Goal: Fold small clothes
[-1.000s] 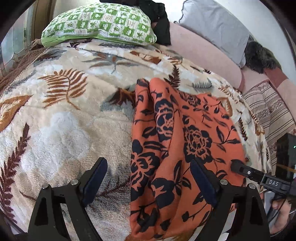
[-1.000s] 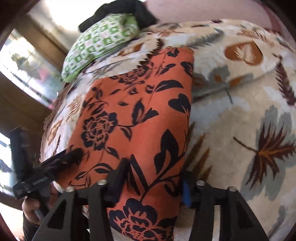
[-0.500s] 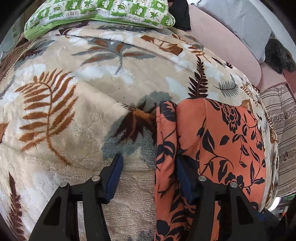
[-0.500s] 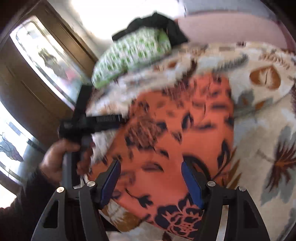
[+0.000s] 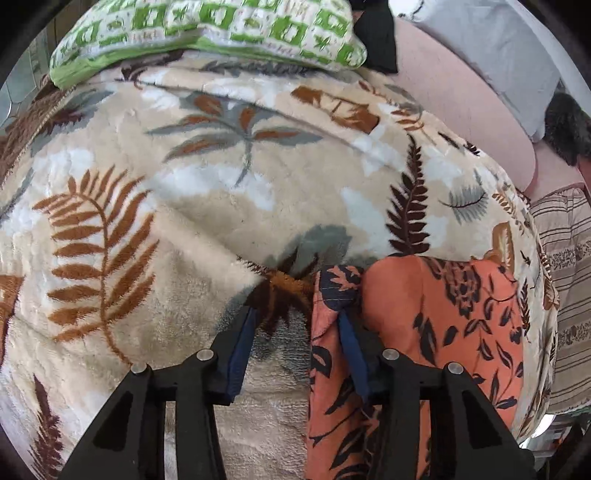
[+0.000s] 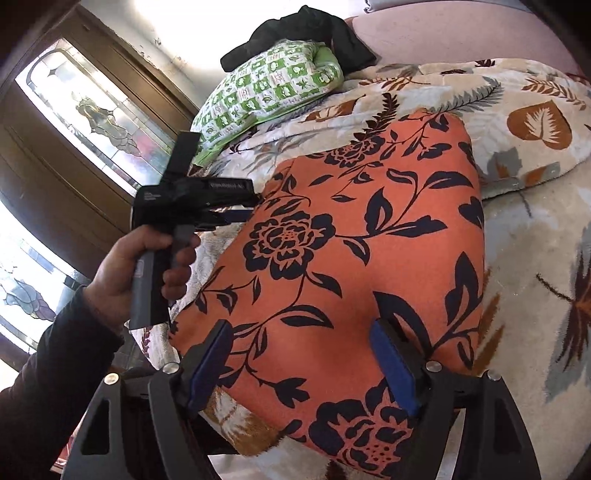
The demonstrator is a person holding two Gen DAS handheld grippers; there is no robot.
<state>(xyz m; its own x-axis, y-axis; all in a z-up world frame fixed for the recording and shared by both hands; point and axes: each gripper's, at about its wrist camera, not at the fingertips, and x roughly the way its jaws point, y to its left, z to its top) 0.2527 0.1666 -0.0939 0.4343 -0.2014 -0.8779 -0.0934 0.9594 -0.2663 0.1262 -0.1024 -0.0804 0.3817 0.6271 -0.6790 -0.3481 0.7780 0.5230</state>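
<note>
One leaf-patterned blanket [image 5: 184,229] carries our folded orange floral garment [image 6: 362,236]. Our left gripper [image 5: 295,317], jaws just closing, straddles its left edge without pinching; our right gripper [image 6: 303,350], jaws just widening, hovers open above its near end.

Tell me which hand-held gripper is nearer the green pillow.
Left. The left hand-held gripper, at the orange cloth's far left corner, sits closer to the green pillow. The right hand-held gripper straddles the cloth's near edge, further back.
</note>
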